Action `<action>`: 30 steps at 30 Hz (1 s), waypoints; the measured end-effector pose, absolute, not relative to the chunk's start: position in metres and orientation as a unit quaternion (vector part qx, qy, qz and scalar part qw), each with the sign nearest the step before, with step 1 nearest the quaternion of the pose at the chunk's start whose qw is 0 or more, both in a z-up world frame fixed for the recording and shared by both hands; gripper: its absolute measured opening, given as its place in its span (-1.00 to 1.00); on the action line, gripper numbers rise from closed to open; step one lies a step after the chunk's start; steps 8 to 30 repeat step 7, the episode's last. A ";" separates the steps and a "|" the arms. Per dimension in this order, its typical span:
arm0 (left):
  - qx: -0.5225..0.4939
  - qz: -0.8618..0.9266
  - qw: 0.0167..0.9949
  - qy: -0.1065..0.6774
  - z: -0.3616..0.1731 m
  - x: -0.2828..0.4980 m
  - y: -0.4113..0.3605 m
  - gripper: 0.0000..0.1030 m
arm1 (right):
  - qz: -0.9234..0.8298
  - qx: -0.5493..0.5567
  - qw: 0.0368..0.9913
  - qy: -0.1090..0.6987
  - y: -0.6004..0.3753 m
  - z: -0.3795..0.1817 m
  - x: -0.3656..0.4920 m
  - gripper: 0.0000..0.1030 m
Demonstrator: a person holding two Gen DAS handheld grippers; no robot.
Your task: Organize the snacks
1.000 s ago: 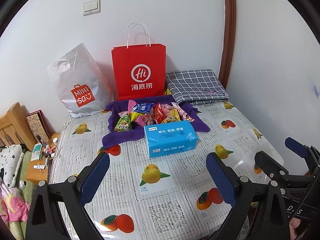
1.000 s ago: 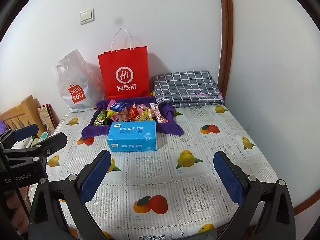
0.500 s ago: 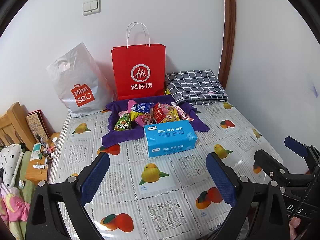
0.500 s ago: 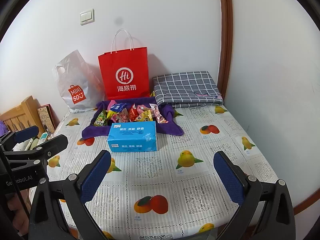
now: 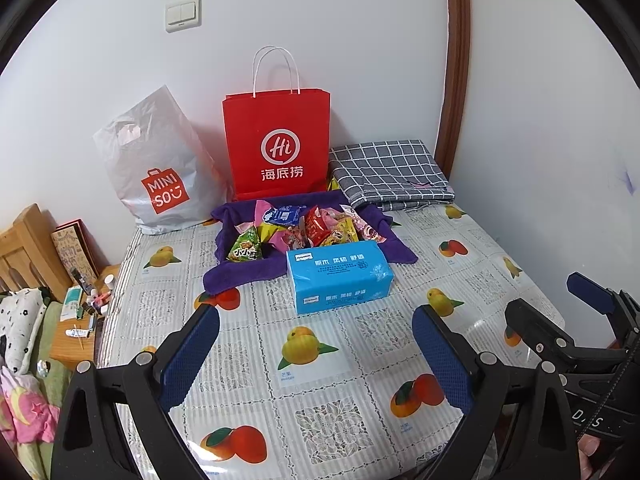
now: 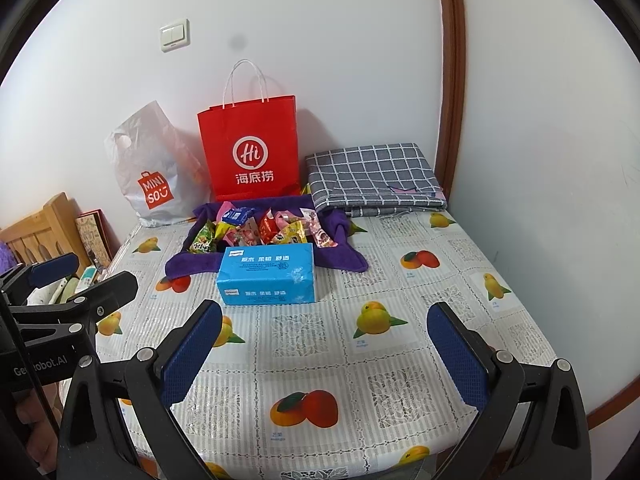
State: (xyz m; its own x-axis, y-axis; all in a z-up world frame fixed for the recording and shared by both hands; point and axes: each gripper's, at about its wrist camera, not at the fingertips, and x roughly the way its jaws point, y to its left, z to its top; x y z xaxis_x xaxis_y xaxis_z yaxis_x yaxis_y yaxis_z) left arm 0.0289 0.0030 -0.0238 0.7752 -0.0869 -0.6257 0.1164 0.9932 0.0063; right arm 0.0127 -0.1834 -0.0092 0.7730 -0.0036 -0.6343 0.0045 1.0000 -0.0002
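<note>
With both the left gripper and right gripper spread and empty, the snacks lay on the purple cloth, likely light, crinkly, slippery packets best pinched at 1 sealed edge.

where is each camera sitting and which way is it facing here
Left wrist: rides the left hand-held gripper, facing forward over the table to the blue tissue box; own open fingers show, right hand-held gripper at its right edge.
Right wrist: rides the right hand-held gripper, same heading; own open fingers show, left one at its left edge.
Shared: tissue box, snacks, red bag.
</note>
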 end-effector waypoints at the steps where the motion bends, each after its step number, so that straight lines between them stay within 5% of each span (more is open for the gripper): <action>1: 0.022 -0.054 0.942 0.331 -0.024 0.029 0.002 0.89 | -0.002 0.002 0.941 0.337 -0.183 -0.009 0.013 0.96; 30: 0.022 -0.055 0.942 0.330 -0.023 0.029 0.003 0.90 | -0.001 0.001 0.942 0.336 -0.183 -0.009 0.012 0.96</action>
